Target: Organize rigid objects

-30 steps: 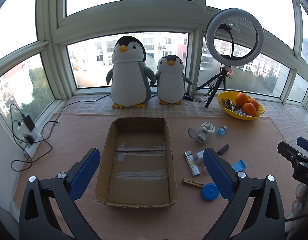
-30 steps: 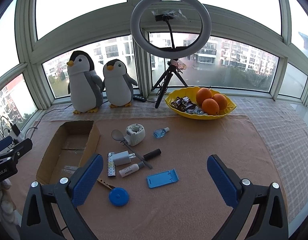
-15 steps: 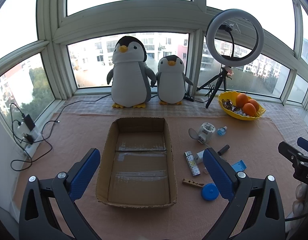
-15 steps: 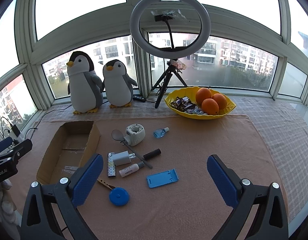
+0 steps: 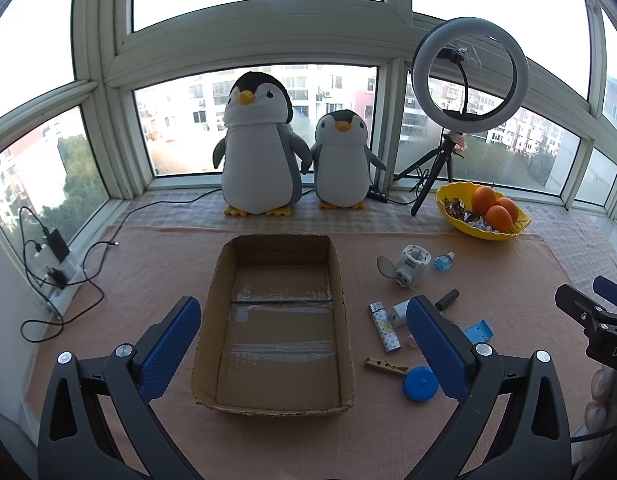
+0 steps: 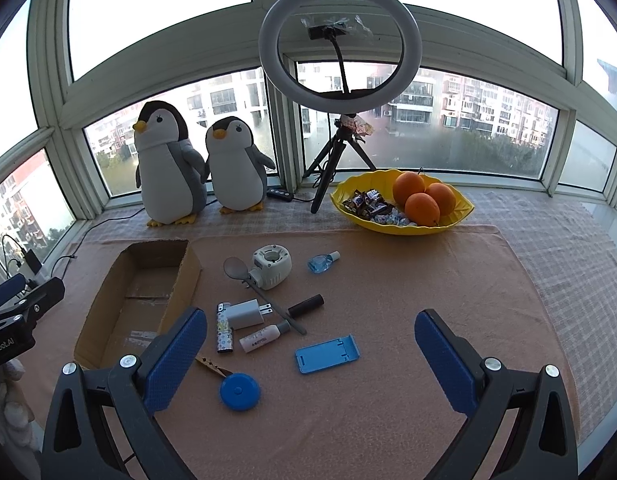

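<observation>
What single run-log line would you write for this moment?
left gripper: open, over brown cardboard box | right gripper: open, holding nothing | box: no items inside | round blue tape measure: on cloth

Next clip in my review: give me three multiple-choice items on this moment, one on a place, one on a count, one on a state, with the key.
1. Where does the round blue tape measure lie?
A. inside the open brown cardboard box
B. on the peach cloth, outside the box
C. in the yellow fruit bowl

2. How many oranges are in the yellow bowl?
A. one
B. three
C. five

3. How does the right gripper stand?
A. open and empty
B. shut on the flat blue plastic phone stand
C. shut on the grey spoon

Key: 1 B, it rests on the cloth near the wooden clothespin. 2 B, three oranges sit together at one end. 3 A, its blue pads are wide apart with nothing between them.
</observation>
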A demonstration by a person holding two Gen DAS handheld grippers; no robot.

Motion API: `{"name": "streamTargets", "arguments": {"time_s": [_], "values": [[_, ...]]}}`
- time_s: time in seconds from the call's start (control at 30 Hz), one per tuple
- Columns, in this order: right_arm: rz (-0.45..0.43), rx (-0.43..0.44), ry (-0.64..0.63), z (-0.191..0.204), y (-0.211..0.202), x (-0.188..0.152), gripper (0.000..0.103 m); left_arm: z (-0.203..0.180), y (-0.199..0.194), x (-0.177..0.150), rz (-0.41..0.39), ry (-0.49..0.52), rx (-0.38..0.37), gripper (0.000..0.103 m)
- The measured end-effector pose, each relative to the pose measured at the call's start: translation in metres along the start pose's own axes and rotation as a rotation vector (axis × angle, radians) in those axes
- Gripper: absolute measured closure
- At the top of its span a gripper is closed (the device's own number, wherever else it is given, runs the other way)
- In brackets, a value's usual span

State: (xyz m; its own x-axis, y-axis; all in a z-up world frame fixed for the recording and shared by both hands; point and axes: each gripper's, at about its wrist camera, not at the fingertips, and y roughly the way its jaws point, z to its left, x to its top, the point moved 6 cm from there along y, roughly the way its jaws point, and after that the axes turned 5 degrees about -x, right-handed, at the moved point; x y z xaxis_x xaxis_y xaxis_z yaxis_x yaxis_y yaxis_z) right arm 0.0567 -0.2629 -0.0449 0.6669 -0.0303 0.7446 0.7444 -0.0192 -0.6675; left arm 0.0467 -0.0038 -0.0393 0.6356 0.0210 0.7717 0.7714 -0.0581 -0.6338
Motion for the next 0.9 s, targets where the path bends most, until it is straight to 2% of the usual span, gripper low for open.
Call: {"name": "streamTargets", "arguments": {"time_s": [0.63, 0.9], "values": [[0.008, 0.004, 0.005, 0.001, 0.003, -0.002, 0.000, -0.001, 0.001, -0.002, 0.003, 0.001, -0.002, 0.001], [0.027, 0.033, 0.056, -0.001, 0.010, -0.007, 0.000, 0.006, 0.010, -0.009, 0.024, -0.004, 0.010, 0.001]]}}
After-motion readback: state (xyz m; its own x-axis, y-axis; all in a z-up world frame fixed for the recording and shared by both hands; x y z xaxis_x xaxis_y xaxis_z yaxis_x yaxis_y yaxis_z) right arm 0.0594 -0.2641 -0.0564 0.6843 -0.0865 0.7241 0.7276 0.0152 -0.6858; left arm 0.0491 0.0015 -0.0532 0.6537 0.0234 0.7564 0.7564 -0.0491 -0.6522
